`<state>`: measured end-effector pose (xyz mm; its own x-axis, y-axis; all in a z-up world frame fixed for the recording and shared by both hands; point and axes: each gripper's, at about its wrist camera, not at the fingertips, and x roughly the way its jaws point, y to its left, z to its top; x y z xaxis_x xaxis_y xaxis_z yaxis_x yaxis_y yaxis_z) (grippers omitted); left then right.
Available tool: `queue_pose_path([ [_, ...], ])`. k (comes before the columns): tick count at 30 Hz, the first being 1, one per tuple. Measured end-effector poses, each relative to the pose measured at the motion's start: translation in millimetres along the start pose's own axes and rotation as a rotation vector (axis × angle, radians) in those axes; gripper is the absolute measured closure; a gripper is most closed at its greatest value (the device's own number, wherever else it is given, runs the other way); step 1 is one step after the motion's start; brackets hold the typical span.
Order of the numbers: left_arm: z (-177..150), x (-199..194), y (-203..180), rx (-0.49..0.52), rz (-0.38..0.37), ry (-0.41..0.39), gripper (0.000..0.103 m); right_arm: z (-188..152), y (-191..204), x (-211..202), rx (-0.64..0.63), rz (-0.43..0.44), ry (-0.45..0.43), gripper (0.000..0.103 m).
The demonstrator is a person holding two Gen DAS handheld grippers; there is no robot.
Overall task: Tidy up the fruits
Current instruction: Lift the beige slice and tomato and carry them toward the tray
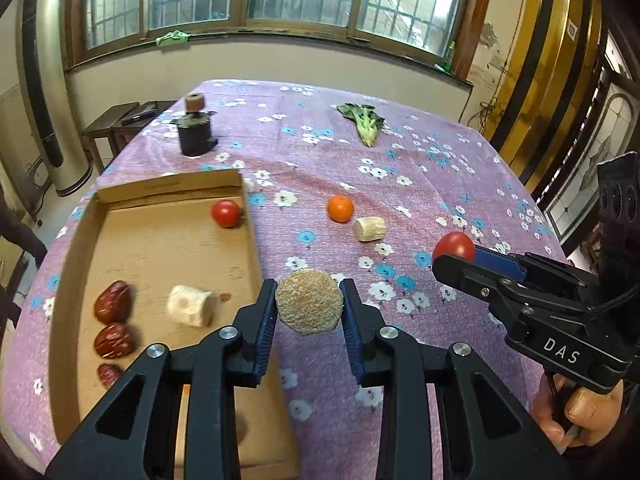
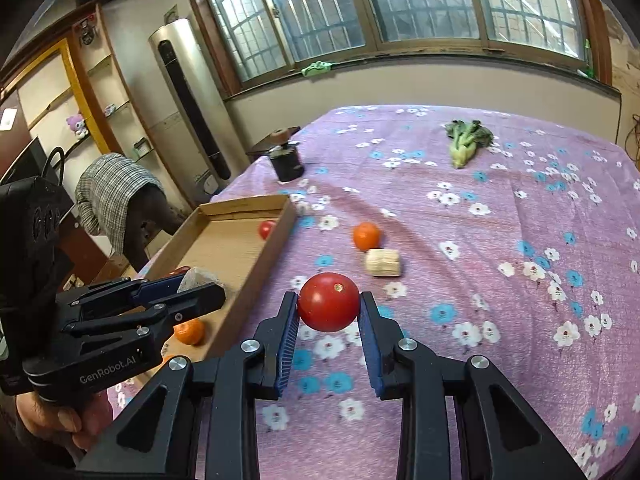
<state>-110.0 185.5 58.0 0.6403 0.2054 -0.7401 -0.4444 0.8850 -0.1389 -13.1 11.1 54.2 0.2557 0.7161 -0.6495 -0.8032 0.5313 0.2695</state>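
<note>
My left gripper is shut on a round, rough tan piece just right of the cardboard tray's right wall. The tray holds a red tomato, a white cut chunk and three red dates. My right gripper is shut on a red tomato above the tablecloth; it shows in the left wrist view. An orange and a pale cut chunk lie on the cloth beyond. Another orange sits in the tray below the left gripper.
A leafy green vegetable lies at the far side of the purple floral tablecloth. A dark cylindrical holder stands at the far left corner. A tall air conditioner and windows are behind the table.
</note>
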Motion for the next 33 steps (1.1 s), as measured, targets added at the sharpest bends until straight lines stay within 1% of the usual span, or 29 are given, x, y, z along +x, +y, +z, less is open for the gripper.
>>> queue_pose_path([
  [9, -10, -17, 26, -0.043, 0.027, -0.018, 0.075, -1, 36, 0, -0.044, 0.034, 0.004, 0.073],
  [16, -16, -23, 39, -0.064, 0.030, -0.027, 0.075, -2, 57, 1, -0.074, 0.048, 0.010, 0.073],
  [22, -22, -27, 54, -0.089, 0.036, -0.033, 0.075, -3, 65, 4, -0.085, 0.057, 0.017, 0.073],
  [33, -29, -40, 94, -0.144, 0.086, -0.043, 0.075, -3, 81, 16, -0.110, 0.084, 0.033, 0.073],
])
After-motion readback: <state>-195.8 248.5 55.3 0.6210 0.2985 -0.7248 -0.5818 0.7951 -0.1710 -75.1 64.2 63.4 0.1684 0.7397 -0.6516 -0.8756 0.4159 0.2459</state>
